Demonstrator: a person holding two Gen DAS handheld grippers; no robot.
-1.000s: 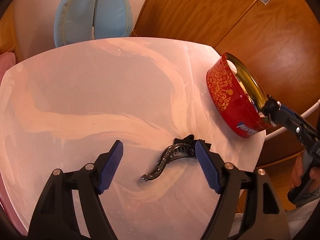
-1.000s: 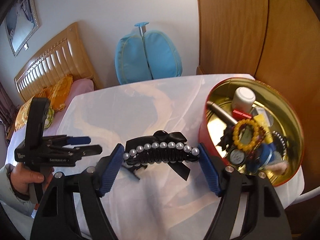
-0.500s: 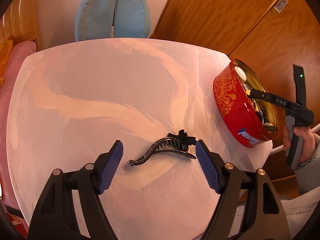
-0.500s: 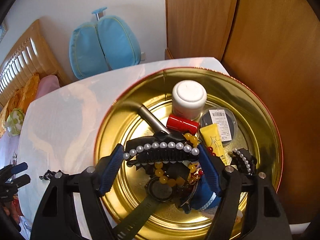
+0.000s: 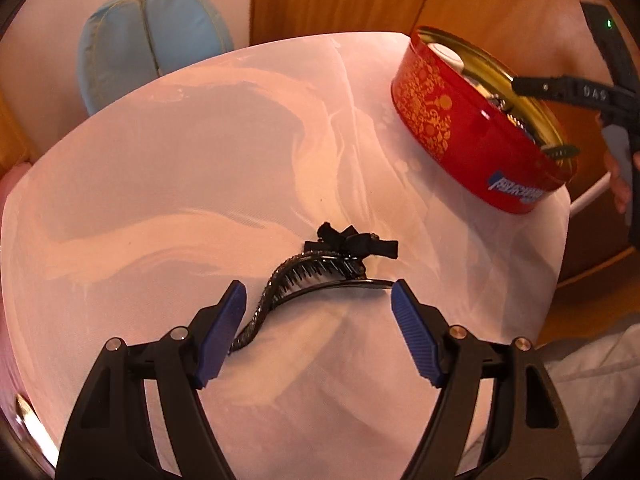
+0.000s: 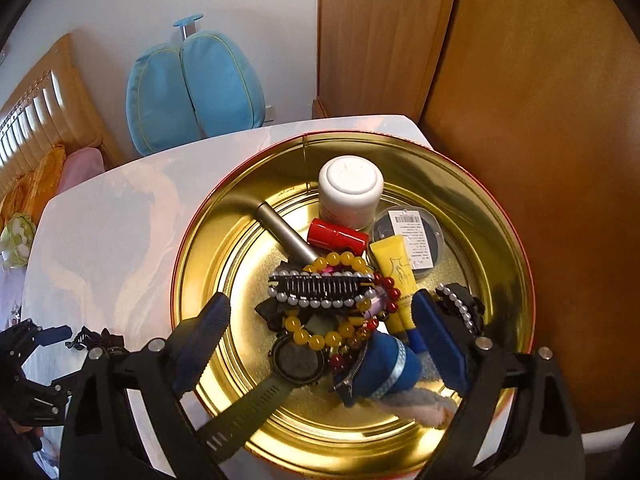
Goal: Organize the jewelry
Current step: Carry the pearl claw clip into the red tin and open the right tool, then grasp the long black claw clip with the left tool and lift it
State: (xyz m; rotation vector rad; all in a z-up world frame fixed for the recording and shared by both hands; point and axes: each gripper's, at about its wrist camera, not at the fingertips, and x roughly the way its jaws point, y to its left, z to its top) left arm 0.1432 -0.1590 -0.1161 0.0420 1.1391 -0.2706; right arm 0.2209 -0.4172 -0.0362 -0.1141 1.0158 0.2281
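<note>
Left wrist view: left hand-held gripper [image 5: 318,332] is spread wide, nothing between the pads; black rhinestone hair clip [image 5: 308,280] lies flat on the white desk [image 5: 180,168], w/ its bow end pointing toward the red tin [image 5: 460,136]

Right wrist view: right hand-held gripper [image 6: 320,344] is spread too, hovering over the open tin [image 6: 208,248]; pearl hair clip [image 6: 320,288] lies loose on the pile inside, not touching either pad as far as I can tell

Tin contents: yellow bead bracelet [image 6: 320,332], white jar [image 6: 351,192], red tube [image 6: 337,237], watch [image 6: 280,372], blue pouch [image 6: 384,368] etc; pretty crowded imo

Step in hand: prob the left side picking up the black clip next; right looks done w/ its drop

Clip vs left gripper: clip's tail curls right beside the left pad, teeth and body sit btwn the pads but further fwd, near the tips

How to do it well: push fwd a bit so the pads straddle the thick middle, not the thin tail; come down low to the desk and close slow, it's curved and shiny so it could skid or flip

Watch out: tin sits at the desk edge; lift the right gripper clear before the left swings over
</note>
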